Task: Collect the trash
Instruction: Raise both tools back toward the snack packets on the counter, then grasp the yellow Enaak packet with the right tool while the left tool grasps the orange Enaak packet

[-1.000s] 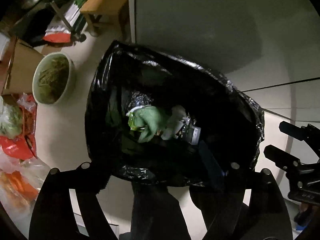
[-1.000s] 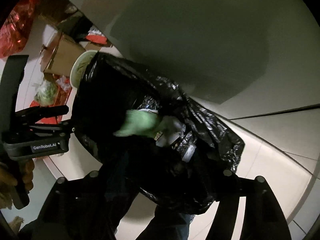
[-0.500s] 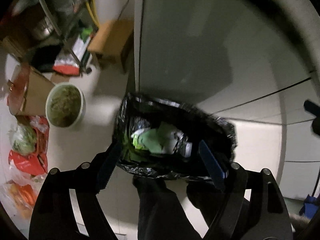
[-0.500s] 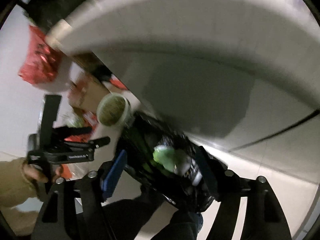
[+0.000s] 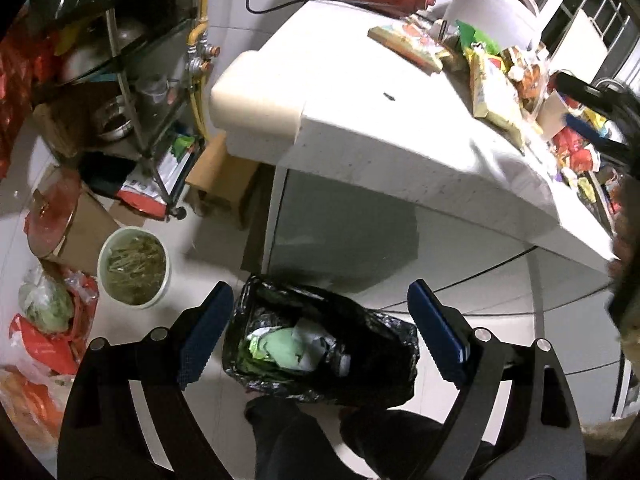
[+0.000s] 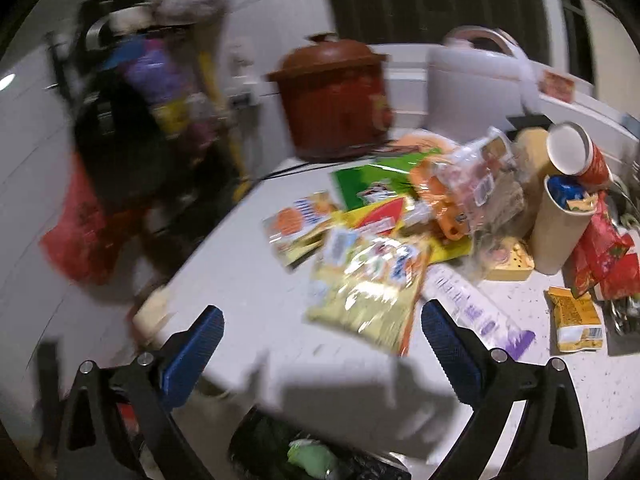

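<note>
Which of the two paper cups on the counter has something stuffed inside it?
The tall beige cup standing upright, with blue and yellow wrappers poking out. The red cup behind it is tipped over, showing a bare white inside.

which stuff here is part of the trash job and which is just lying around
Part of the job:
- black trash bag on the floor
- yellow wrapper and other wrappers on the counter
- paper cup

Lying about:
- red pot
- white cooker
- bowl of greens
</note>
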Demonstrator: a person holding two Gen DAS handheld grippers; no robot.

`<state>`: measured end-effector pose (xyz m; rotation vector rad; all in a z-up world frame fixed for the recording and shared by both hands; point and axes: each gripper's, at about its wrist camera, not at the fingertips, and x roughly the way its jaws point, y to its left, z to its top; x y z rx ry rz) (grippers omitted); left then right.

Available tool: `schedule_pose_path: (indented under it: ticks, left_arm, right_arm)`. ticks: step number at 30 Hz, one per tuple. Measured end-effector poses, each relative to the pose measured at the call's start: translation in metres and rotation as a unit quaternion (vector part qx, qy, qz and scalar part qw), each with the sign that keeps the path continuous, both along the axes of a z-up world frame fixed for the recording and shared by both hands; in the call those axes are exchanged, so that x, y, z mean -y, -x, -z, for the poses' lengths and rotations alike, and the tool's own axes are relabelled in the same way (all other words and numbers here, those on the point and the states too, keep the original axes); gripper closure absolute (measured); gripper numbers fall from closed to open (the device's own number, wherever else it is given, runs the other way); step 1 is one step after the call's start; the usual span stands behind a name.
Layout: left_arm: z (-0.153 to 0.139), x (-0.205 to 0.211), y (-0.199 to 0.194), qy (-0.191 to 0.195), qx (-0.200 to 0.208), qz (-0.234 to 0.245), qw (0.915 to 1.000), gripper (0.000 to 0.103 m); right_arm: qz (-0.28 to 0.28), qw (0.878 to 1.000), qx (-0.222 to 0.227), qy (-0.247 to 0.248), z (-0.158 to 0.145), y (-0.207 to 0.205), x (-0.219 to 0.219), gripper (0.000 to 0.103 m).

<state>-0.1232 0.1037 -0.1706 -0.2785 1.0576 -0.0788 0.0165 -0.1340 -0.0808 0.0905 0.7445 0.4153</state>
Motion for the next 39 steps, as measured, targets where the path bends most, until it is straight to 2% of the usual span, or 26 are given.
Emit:
schedule_pose_path:
  ticks: [2, 4, 6, 9, 12, 15, 17, 23, 26, 28, 32, 35, 39]
  left_arm:
    - [-0.002, -0.002, 0.002, -0.001, 0.0, 0.001, 1.0, 0.017]
    - [-0.003, -0.004, 0.006, -0.002, -0.001, 0.0, 1.0, 0.016]
    - [-0.002, -0.008, 0.008, -0.001, -0.006, -0.006, 1.0, 0.017]
    - [-0.001, -0.015, 0.009, 0.001, -0.007, -0.015, 0.9999, 0.017]
    - [0.0, -0.019, 0.008, 0.003, -0.008, -0.019, 0.9998, 0.017]
    - [-0.001, -0.018, 0.005, 0.002, -0.007, -0.019, 0.9998, 0.017]
    - [-0.002, -0.015, 0.003, 0.004, -0.004, -0.017, 0.9998, 0.017]
    - [-0.021, -0.006, -0.012, 0.015, 0.023, 0.001, 0.9996, 0.017]
    - [-0.041, 0.001, -0.034, 0.019, 0.053, 0.015, 0.9983, 0.017]
    - [-0.056, 0.009, -0.057, 0.003, 0.08, 0.04, 0.996, 0.017]
    - [-0.085, 0.025, -0.13, -0.057, 0.138, 0.119, 0.9815, 0.016]
    - [-0.087, 0.042, -0.187, -0.092, 0.129, 0.191, 0.9688, 0.017]
    - [-0.084, 0.066, -0.228, -0.084, 0.101, 0.28, 0.9511, 0.016]
  right_arm:
    - [0.029, 0.999, -0.022, -0.026, 0.012, -0.02, -0.005, 0.012]
    - [0.058, 0.997, -0.047, -0.03, 0.023, -0.035, -0.01, 0.02]
    - [0.076, 0.994, -0.062, -0.039, 0.032, -0.045, -0.01, 0.019]
    - [0.099, 0.993, -0.062, -0.016, 0.037, -0.05, -0.014, 0.008]
    - [0.111, 0.991, -0.076, 0.011, 0.05, -0.058, -0.019, 0.008]
    - [0.099, 0.992, -0.071, 0.018, 0.054, -0.059, -0.021, 0.024]
    - [0.088, 0.993, -0.074, 0.004, 0.051, -0.058, -0.019, 0.029]
    - [0.048, 0.996, -0.058, -0.047, 0.021, -0.034, -0.008, 0.031]
    - [0.034, 0.996, -0.043, -0.068, -0.004, -0.018, 0.002, 0.031]
    - [0.029, 0.996, -0.035, -0.082, -0.016, -0.006, 0.015, 0.031]
    - [0.044, 0.993, -0.039, -0.106, -0.025, 0.013, 0.044, 0.031]
    - [0.059, 0.991, -0.041, -0.11, -0.025, 0.022, 0.059, 0.031]
    - [0.076, 0.989, -0.054, -0.118, -0.017, 0.032, 0.074, 0.031]
